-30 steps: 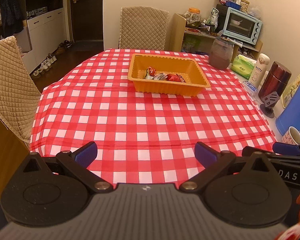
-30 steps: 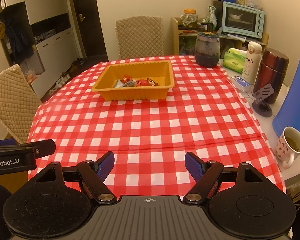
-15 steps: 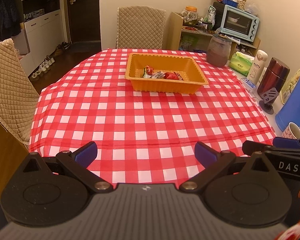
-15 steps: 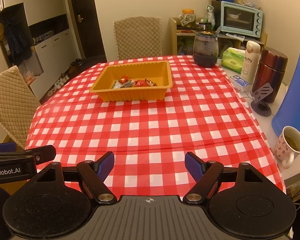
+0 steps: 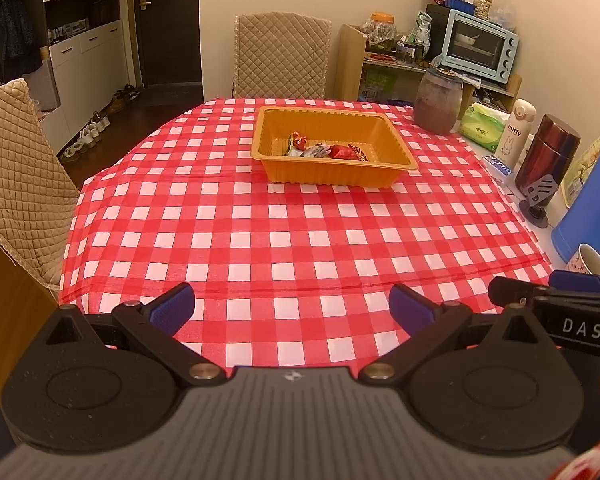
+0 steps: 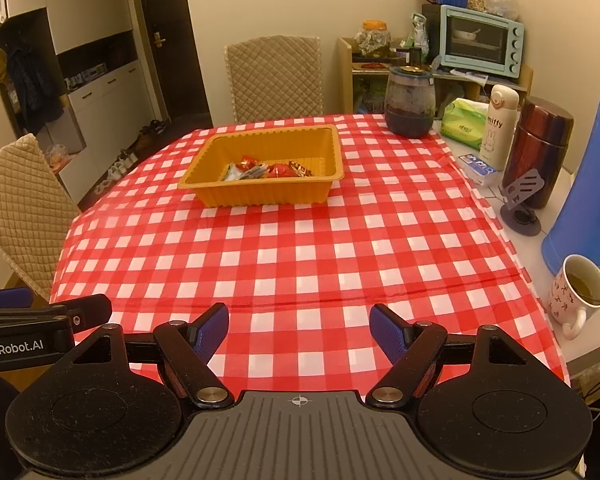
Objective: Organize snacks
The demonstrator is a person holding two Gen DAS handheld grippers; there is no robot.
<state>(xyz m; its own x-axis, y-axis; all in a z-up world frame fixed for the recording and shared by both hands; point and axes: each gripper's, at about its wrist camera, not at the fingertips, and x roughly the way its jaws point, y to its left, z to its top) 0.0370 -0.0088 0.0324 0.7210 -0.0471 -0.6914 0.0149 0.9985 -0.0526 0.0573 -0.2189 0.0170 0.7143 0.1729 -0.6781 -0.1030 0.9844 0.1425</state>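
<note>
An orange plastic tray (image 5: 396,145) (image 6: 228,193) stands on the far half of the red-and-white checked table. Several wrapped snacks (image 5: 327,150) (image 6: 267,170) lie bunched on its floor. My left gripper (image 5: 292,307) hovers open over the table's near edge, nothing between its blue pads. My right gripper (image 6: 299,328) is likewise open and empty above the near edge. Each gripper shows at the edge of the other's view, side by side. Both are well short of the tray.
Along the right side stand a dark glass jar (image 6: 410,102), a green tissue pack (image 6: 462,122), a white bottle (image 6: 500,126), a maroon flask (image 6: 538,148), a blue jug (image 6: 588,200) and a mug of tea (image 6: 578,294). Quilted chairs stand at the far side (image 6: 274,76) and left (image 6: 16,204).
The views shifted only slightly; both grippers stay open and in place, and the tray and snacks have not moved.
</note>
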